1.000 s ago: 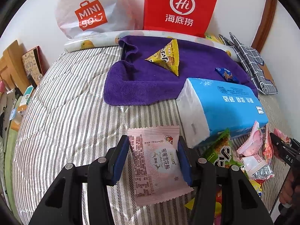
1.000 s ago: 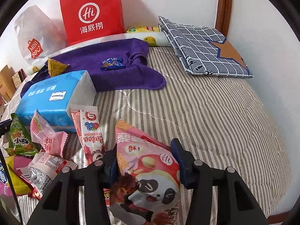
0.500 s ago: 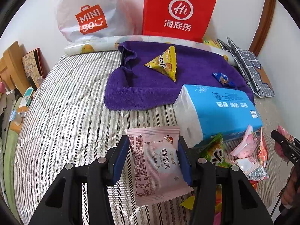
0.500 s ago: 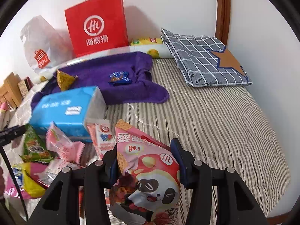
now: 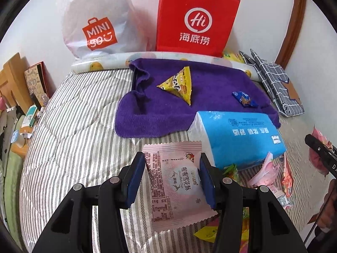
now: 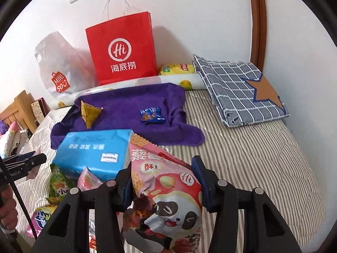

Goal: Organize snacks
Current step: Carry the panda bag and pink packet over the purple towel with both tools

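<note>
My left gripper (image 5: 171, 175) is shut on a pale pink snack packet (image 5: 175, 185), held above the striped bed. My right gripper (image 6: 163, 182) is shut on a pink panda snack bag (image 6: 166, 198), lifted above the bed. A purple towel (image 5: 160, 109) lies at the back with a yellow triangular snack (image 5: 179, 85) and a small blue snack (image 5: 244, 99) on it. In the right wrist view the towel (image 6: 130, 103) holds the same yellow snack (image 6: 89, 111) and blue snack (image 6: 151, 116). Several loose snacks (image 6: 59, 185) lie in a heap beside a blue tissue pack (image 6: 92, 154).
A red paper bag (image 6: 122, 48) and a white Miniso plastic bag (image 5: 96, 21) stand against the wall. A folded grey checked cloth (image 6: 238, 88) lies at the back right. The blue tissue pack (image 5: 238, 139) sits in front of the towel. Wooden furniture (image 5: 12, 80) stands left of the bed.
Both grippers have risen and drawn back with their snacks still held. The right gripper swung so the tissue pack and snack heap sit lower left in its view.
</note>
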Available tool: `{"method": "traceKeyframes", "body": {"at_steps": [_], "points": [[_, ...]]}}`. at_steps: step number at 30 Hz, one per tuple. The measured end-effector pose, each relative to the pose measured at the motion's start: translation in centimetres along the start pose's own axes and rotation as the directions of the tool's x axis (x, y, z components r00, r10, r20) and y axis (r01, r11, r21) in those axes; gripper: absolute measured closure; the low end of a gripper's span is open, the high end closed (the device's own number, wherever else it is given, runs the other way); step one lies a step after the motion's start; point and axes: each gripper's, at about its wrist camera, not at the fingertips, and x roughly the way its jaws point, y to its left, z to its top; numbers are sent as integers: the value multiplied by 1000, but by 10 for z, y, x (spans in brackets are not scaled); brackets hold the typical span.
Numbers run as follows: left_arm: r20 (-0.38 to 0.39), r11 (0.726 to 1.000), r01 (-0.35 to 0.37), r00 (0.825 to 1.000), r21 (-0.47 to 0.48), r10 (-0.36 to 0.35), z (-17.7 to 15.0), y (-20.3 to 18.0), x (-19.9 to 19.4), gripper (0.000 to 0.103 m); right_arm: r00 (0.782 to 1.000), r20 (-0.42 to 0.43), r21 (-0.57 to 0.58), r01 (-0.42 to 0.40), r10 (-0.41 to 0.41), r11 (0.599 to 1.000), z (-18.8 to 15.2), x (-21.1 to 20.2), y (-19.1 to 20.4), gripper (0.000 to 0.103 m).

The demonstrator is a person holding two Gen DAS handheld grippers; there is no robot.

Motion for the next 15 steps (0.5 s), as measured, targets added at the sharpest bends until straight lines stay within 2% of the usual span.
{"method": "traceKeyframes", "body": {"at_steps": [15], "points": [[15, 1000, 23, 1000, -1, -23, 17, -6, 1, 52, 999, 25, -46, -34, 35, 998, 22, 6, 22, 56]]}}
